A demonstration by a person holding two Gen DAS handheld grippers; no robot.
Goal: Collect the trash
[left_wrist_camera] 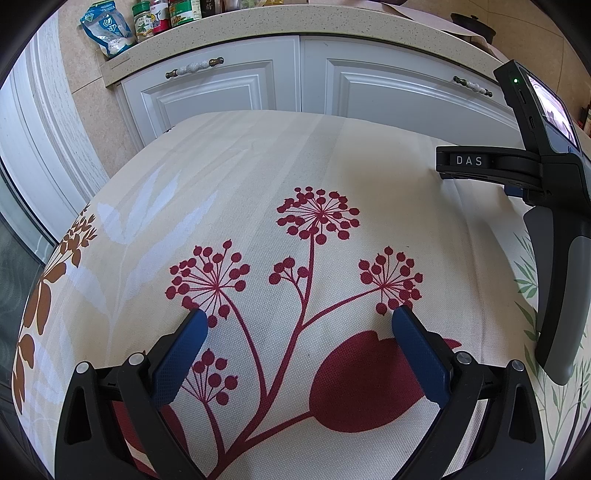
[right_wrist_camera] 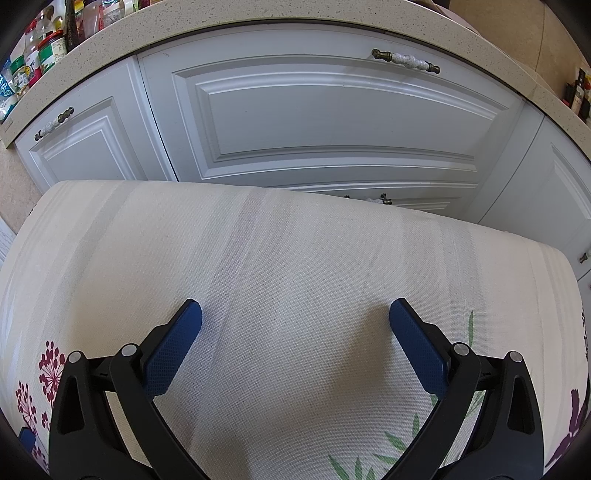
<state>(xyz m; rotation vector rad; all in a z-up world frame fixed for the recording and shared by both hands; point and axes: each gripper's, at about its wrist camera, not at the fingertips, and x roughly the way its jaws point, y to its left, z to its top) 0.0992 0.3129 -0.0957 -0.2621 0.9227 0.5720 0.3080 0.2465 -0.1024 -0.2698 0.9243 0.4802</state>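
**No trash in reach yet, both tongs spread and empty**

While both tools hover over the floral tablecloth [left_wrist_camera: 258, 177], no trash shows in either view, so where the task's thing lies cannot be told; collecting looks not yet begun, and no bin or bag for it is visible either.

Far up and to the left of the left gripper [left_wrist_camera: 299, 317], on the speckled countertop [left_wrist_camera: 258, 22], stand a blue-and-white packet [left_wrist_camera: 107, 31] and a row of jars and bottles [left_wrist_camera: 166, 16]; their contents are too small to read, and they look like stored goods rather than waste. Straight ahead of the tongs are white cabinet doors [left_wrist_camera: 221, 92], all closed. The left gripper's blue fingers [left_wrist_camera: 184, 354] stand wide apart over the red flower print, holding nothing. To its right, the right gripper [right_wrist_camera: 295, 310] also has its fingers wide apart over bare striped cloth, empty; its body is seen side-on from the left wrist.

My judgement: everything remains to be done, starting with finding the trash.
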